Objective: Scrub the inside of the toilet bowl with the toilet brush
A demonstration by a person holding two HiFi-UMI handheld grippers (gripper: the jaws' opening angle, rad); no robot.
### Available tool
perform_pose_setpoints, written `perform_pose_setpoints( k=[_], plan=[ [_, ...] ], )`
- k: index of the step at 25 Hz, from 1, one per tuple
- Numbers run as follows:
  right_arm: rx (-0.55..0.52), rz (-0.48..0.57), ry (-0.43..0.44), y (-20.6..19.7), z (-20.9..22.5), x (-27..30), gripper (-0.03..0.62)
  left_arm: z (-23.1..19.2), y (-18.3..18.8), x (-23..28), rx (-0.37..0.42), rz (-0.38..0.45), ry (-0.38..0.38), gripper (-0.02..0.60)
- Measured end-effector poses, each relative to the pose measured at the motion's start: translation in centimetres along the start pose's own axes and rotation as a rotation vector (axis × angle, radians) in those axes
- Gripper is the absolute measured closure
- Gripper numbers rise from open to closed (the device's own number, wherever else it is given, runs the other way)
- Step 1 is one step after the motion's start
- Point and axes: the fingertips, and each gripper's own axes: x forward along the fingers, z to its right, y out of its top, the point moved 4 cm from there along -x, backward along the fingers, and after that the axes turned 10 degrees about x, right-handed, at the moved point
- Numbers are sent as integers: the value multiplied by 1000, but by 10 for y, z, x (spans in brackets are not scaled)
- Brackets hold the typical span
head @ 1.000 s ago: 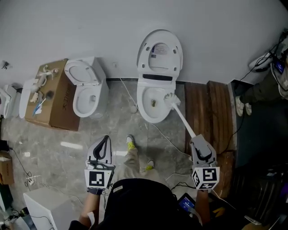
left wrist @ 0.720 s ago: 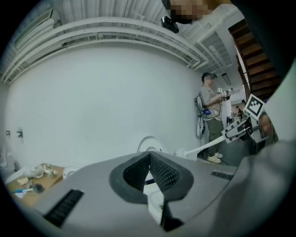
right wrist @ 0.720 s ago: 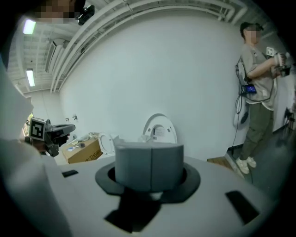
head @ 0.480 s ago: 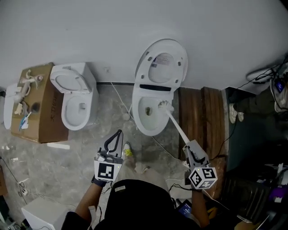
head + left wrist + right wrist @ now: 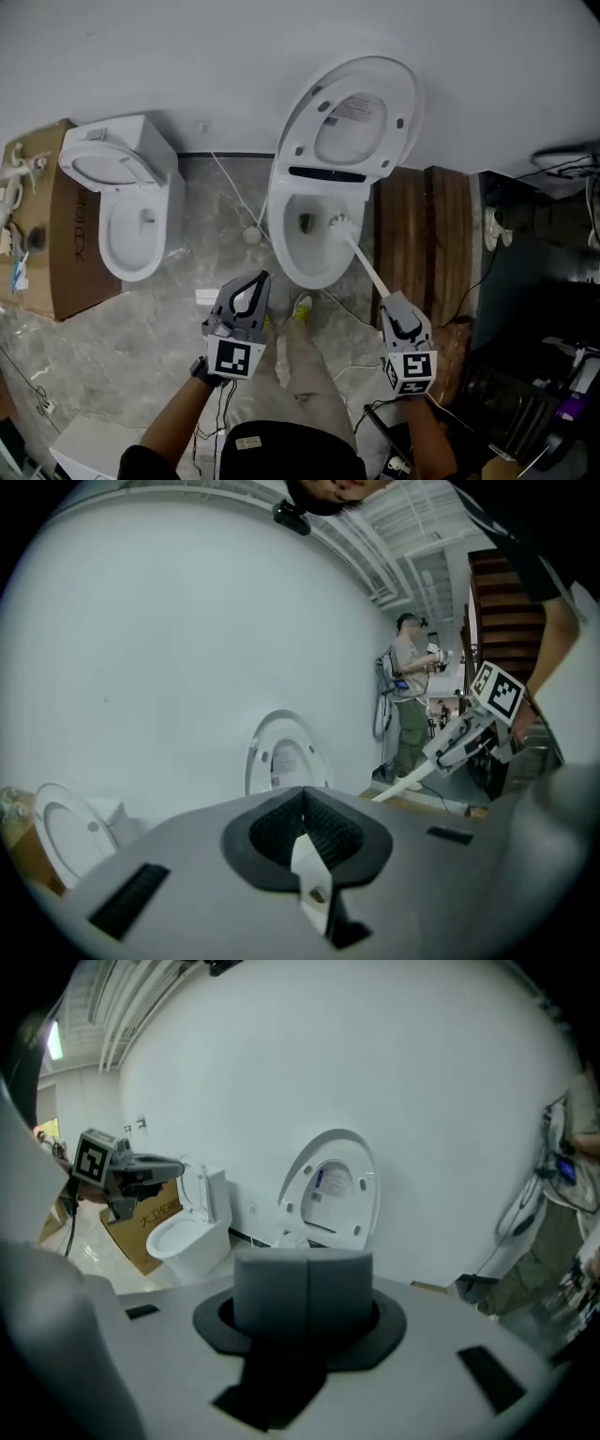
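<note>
A white toilet (image 5: pixel 305 258) stands against the wall with its lid (image 5: pixel 352 122) raised. The toilet brush (image 5: pixel 340 225) has its white head inside the bowl, on the right side near the drain hole. Its long white handle slants down-right to my right gripper (image 5: pixel 392 303), which is shut on the handle's end. In the right gripper view the jaws (image 5: pixel 305 1265) are pressed together, and the brush head (image 5: pixel 286 1239) peeks out just beyond them. My left gripper (image 5: pixel 260 278) hovers in front of the bowl's left side, shut and holding nothing. Its pads (image 5: pixel 303 803) meet along a line.
A second toilet (image 5: pixel 127 220) with its lid up stands to the left, beside a cardboard box (image 5: pixel 42 253). Dark wooden boards (image 5: pixel 427 230) lie right of the bowl. Cables (image 5: pixel 352 300) trail over the marble floor. My shoe (image 5: pixel 302 306) is close to the bowl. A person (image 5: pixel 410 691) stands farther off.
The brush head has slid from the bowl's right rim down into the bowl. My left gripper has moved forward, closer to the toilet. The head view has shifted closer.
</note>
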Motion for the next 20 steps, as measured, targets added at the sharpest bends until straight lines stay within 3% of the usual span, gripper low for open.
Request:
perform_pose_setpoints(
  k=[5, 10, 15, 20],
  plan=[
    [-26, -38, 42, -48, 7, 84, 445, 34, -65, 45, 97, -24, -59, 571],
    [-84, -76, 67, -89, 8, 160, 445, 55, -117, 71, 81, -65, -60, 571],
    [-154, -85, 121, -116, 2, 220, 445, 68, -144, 92, 84, -90, -56, 571],
    [-196, -95, 167, -133, -8, 273, 445, 71, -159, 106, 144, -100, -68, 571]
  ],
)
